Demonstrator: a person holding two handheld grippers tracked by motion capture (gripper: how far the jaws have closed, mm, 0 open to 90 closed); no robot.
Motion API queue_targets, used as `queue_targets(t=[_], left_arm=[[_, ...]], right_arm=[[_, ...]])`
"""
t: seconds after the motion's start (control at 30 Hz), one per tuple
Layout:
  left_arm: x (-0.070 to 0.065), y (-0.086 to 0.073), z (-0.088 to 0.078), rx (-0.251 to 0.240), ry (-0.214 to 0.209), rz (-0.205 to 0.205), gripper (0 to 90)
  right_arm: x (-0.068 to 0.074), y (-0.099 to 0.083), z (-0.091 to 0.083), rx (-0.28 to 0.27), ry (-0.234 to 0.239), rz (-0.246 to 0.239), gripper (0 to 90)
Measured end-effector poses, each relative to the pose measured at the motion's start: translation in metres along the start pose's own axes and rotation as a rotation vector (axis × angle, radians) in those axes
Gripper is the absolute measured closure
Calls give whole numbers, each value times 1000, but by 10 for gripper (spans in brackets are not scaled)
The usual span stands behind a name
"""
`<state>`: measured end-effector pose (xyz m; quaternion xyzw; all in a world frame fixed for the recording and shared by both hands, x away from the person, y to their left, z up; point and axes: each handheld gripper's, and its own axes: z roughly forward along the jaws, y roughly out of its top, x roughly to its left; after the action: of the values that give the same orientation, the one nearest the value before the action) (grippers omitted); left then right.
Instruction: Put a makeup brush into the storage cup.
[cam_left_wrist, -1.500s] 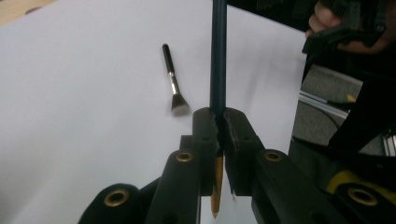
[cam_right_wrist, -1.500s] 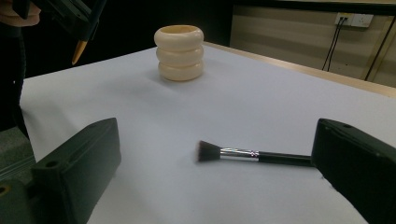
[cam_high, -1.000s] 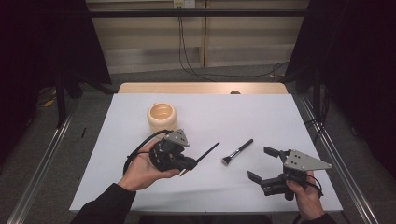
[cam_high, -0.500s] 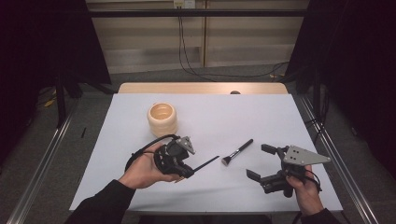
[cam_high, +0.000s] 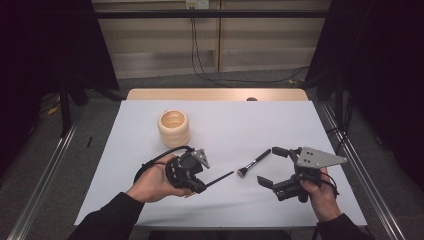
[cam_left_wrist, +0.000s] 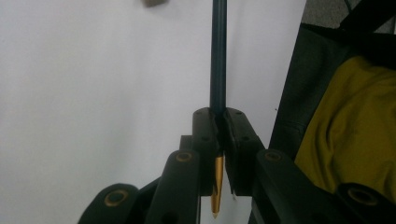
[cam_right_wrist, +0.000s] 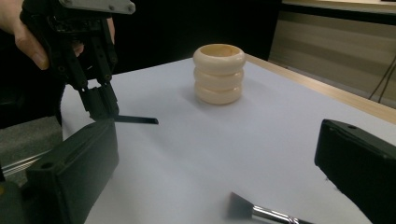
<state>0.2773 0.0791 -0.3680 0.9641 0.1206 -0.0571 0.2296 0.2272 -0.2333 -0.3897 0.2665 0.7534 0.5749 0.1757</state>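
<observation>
A person's left hand holds my left gripper (cam_high: 201, 186) near the table's front, shut on a thin dark pencil (cam_high: 220, 179) that points right, toward the brush. In the left gripper view the jaws (cam_left_wrist: 218, 116) pinch that pencil (cam_left_wrist: 218, 56); its gold end (cam_left_wrist: 217, 191) sticks out behind them. A makeup brush (cam_high: 254, 163) with a black handle lies on the white table, bristles toward the front. My right gripper (cam_high: 270, 166) hovers just right of it, jaws wide open and nothing between them. In the right gripper view the brush (cam_right_wrist: 261, 212) lies low between my jaws.
A cream ribbed cup (cam_high: 174, 128) stands upright at the left middle of the white table (cam_high: 235, 125); it also appears beyond the brush as cup (cam_right_wrist: 219, 74). A wooden strip (cam_high: 215, 94) edges the far side. Metal rails run along both sides.
The pencil in the left gripper has swung from pointing up-right to lying flatter. The right gripper has crept up and slightly left, closer to the brush.
</observation>
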Motion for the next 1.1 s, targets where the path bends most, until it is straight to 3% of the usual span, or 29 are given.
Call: queue_targets(t=[0.13, 0.3, 0.37, 0.5, 0.67, 0.93, 1.1], left_arm=[[-1, 2, 1, 4, -12, 20, 840], [-2, 5, 2, 3, -13, 29, 840], [-3, 5, 2, 4, -13, 32, 840], [-3, 7, 3, 7, -11, 37, 840], [-2, 7, 2, 5, -3, 35, 839], [-3, 7, 4, 23, -2, 43, 840], [-3, 9, 7, 38, -10, 43, 840]], right_arm=[[1, 9, 12, 19, 48, -10, 0], [0, 22, 31, 80, 152, -56, 0], [0, 25, 37, 97, 173, -69, 3], [1, 31, 47, 132, 195, -107, 22], [4, 39, 57, 221, 210, -171, 62], [-1, 40, 66, 360, 265, -153, 87], [-1, 41, 71, 457, 299, -207, 102]])
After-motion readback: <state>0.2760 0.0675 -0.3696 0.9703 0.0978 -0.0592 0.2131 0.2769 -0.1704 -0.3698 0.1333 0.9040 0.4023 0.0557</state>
